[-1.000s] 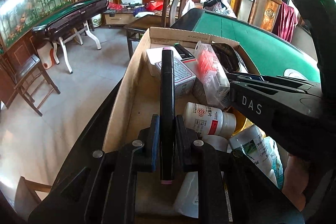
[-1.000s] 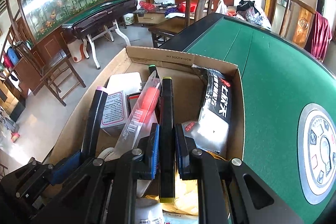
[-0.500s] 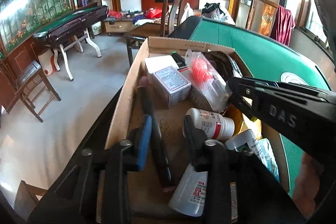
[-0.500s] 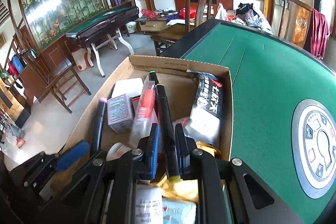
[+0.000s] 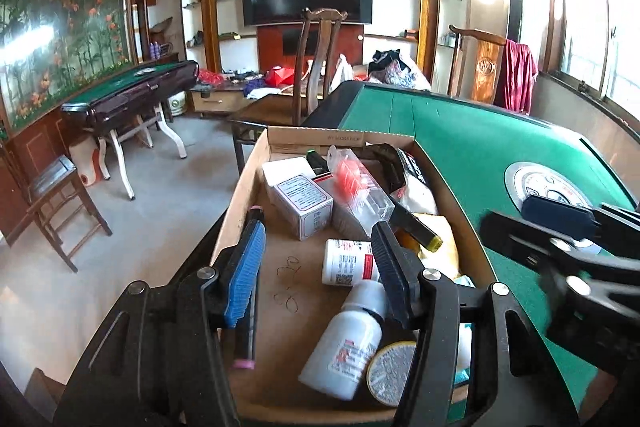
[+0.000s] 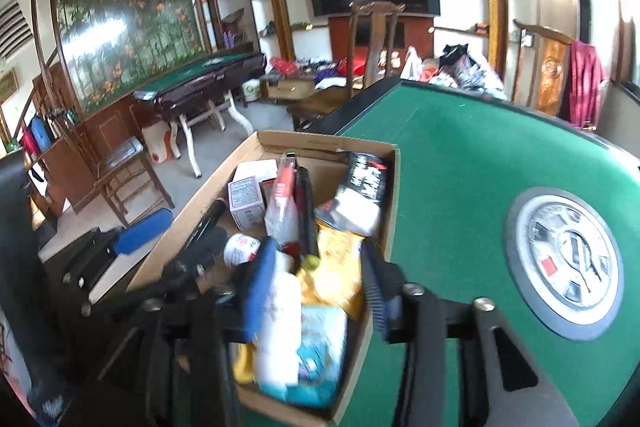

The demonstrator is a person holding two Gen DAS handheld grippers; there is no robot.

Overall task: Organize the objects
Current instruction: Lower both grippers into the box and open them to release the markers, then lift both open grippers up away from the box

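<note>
Left wrist: pink-tipped marker (image 5: 246, 291), pinched second ago, now lies free along left wall of cardboard box (image 5: 236, 203); left gripper (image 5: 316, 275) jaws opening, nothing between.

Right wrist: yellow-tipped marker (image 6: 306, 219) released onto heap in box; right gripper (image 6: 316, 291) jaws opening, empty, view blurred.

Advice: withdraw both clear of bottles before next pick.

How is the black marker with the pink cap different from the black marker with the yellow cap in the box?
The pink-capped marker lies flat on the bare cardboard floor by the box's left wall. The yellow-capped marker rests tilted on top of other packages in the middle. Both are black and lie free, in neither claw.
</note>
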